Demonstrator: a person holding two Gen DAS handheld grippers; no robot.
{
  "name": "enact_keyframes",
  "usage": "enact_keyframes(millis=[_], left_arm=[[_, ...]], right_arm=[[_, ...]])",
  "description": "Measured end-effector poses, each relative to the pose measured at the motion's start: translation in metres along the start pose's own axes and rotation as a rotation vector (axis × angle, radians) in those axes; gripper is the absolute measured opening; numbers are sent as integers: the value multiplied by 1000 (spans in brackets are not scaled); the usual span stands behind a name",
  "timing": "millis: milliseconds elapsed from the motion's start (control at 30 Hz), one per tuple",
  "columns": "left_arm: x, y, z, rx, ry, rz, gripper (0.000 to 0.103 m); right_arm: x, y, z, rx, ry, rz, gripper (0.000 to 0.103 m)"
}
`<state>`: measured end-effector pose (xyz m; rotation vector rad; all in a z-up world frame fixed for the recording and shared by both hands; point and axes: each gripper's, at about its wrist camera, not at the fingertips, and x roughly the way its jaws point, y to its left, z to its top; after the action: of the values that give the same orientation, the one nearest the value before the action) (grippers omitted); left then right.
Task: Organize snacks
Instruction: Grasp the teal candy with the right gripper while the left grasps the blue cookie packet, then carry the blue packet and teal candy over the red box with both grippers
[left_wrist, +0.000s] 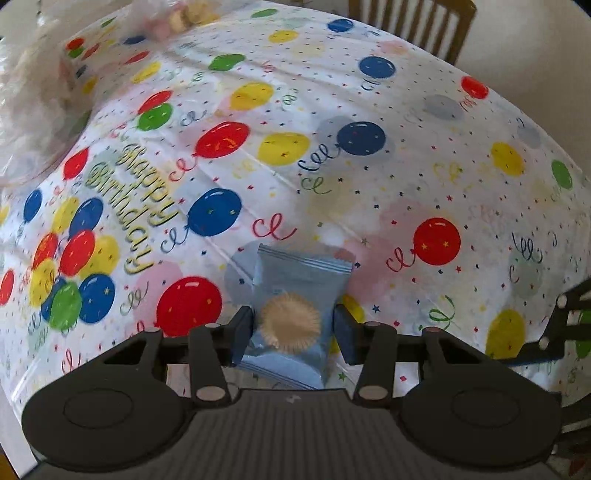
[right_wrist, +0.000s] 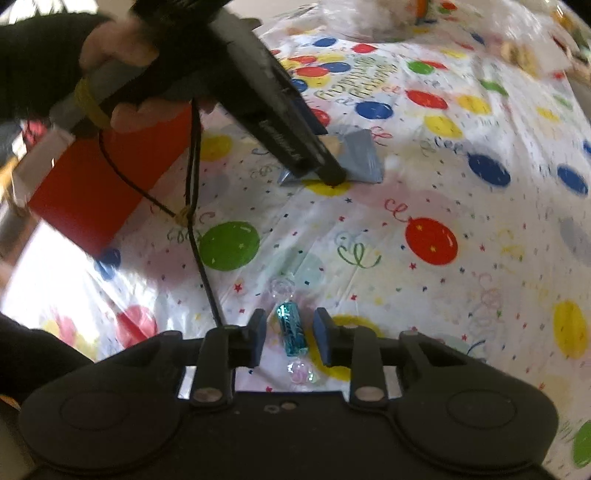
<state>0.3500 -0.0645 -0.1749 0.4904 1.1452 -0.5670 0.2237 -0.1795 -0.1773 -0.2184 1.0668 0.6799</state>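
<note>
A light blue snack packet (left_wrist: 295, 314) with a round biscuit picture lies on the balloon tablecloth (left_wrist: 332, 177). My left gripper (left_wrist: 293, 326) is open, its jaws on either side of the packet with a gap on the right. The packet (right_wrist: 360, 158) and the left gripper (right_wrist: 317, 158) over it also show in the right wrist view. A teal wrapped candy (right_wrist: 292, 329) with clear twisted ends lies on the cloth between the open jaws of my right gripper (right_wrist: 290, 334), touching neither.
A red box (right_wrist: 110, 177) stands at the table's left edge. Clear bags of snacks (left_wrist: 40, 85) sit at the far left, more snacks (right_wrist: 524, 55) at the far right. A wooden chair (left_wrist: 410, 22) stands behind the table. A black cable (right_wrist: 195, 206) hangs from the left gripper.
</note>
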Motion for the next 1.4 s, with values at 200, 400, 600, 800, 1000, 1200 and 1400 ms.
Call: enact_keyframes(millis=[200,400,600,800,1000,1200,1400], left_arm=[[-16,-1,-7,-79,-14,13,46],[-46,-5,-18,-158,-56,24,46],[-92,-9,-34,-270,-120,46,46],[-140,-17,-60,-380,-175,71,46],[-180,-14,-94,-490,-235,93,46],[-217,-4,-138,-568,-296,123,46],[-242,13,-181,-646,-328,158,46]], right_arm=[[3,18,-3,-135,7,-101,11],[-3,13,-4,-59,-5,-87,10],[-40,-1,-3,123,-96,-48,11],[-80,-1,-2,214,-182,-52,11],[-110,13,3,242,-244,-65,11],[-126,38,14,223,-277,-71,11],[-132,74,31,177,-301,-62,11]])
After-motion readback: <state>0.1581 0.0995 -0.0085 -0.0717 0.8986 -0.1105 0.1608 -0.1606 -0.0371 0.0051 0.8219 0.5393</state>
